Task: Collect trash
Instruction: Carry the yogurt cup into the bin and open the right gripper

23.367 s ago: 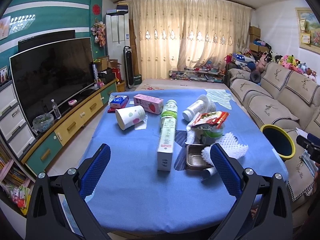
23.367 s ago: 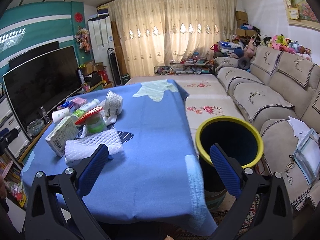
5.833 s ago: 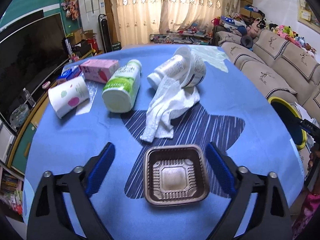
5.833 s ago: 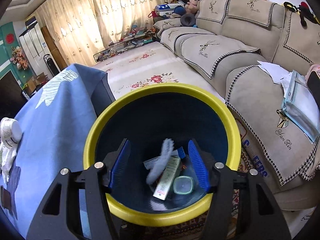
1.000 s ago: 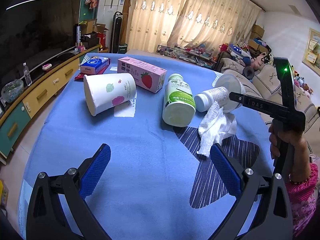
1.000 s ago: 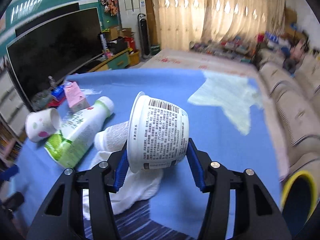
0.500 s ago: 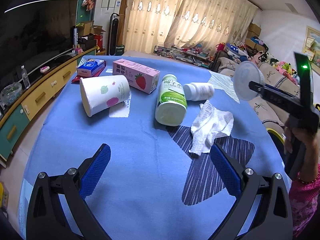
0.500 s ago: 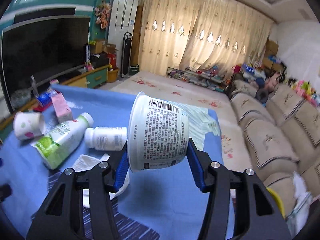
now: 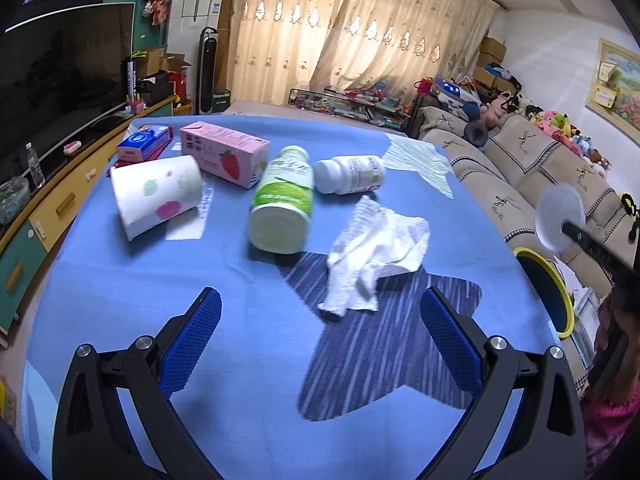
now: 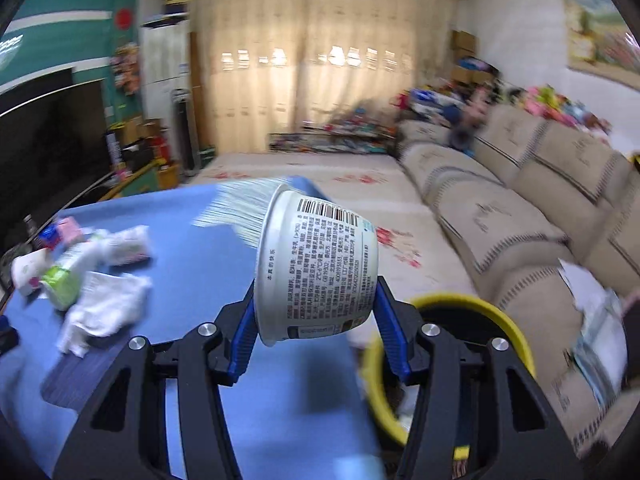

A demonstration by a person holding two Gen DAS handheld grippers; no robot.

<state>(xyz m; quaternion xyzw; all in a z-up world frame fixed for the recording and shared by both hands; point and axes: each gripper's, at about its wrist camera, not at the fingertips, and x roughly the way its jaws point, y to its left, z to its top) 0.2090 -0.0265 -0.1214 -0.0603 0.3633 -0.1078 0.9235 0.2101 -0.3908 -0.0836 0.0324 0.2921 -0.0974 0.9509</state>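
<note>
Right tool [image 10: 316, 316] clamps the yogurt cup [image 10: 316, 268] mid-frame; carry it fully over the yellow-rimmed bin [image 10: 508, 320] at lower right before releasing; left tool [image 9: 320, 340] sits open, empty.

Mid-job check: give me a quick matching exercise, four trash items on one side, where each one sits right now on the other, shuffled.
Items:
1. white tub
2. crumpled tissue
3. paper cup
4. pink carton

Places:
A. on its side, left part of the table
B. clamped in the right tongs
C. beyond the paper cup, near a blue packet
D. at the edge of the dark star print

Pairs: 1-B, 2-D, 3-A, 4-C
</note>
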